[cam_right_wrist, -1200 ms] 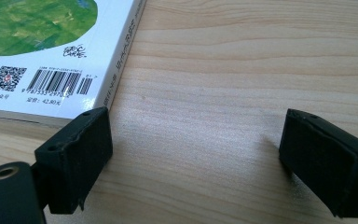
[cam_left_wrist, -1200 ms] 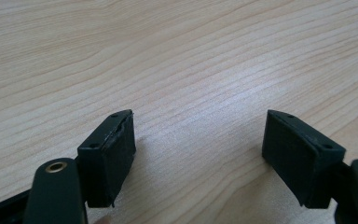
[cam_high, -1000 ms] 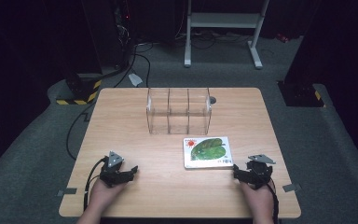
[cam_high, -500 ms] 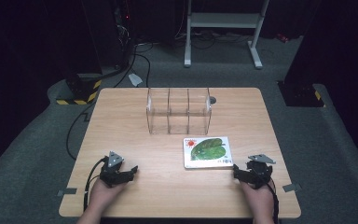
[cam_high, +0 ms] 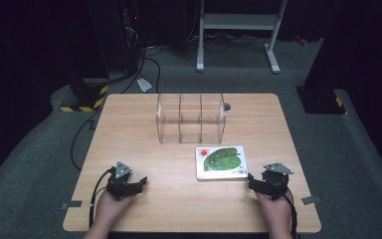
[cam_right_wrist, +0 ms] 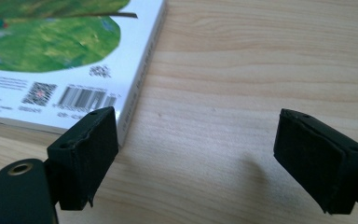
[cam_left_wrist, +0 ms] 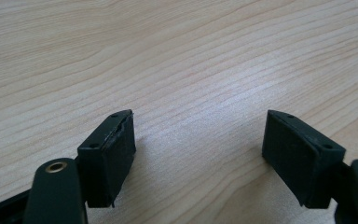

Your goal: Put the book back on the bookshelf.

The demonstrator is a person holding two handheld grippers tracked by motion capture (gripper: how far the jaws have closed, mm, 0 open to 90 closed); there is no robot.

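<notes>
High view: left gripper (cam_high: 140,181) and right gripper (cam_high: 252,179), jaws wide and empty, low over light wooden table (cam_high: 144,134); green-leaf white book (cam_high: 221,162) beside right.

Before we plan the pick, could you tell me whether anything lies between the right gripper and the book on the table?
Nothing visible does. The right gripper, jaws open, sits just off the near right corner of the book, with bare table between them. In the right gripper view, one jaw is beside the book's barcode corner.
</notes>
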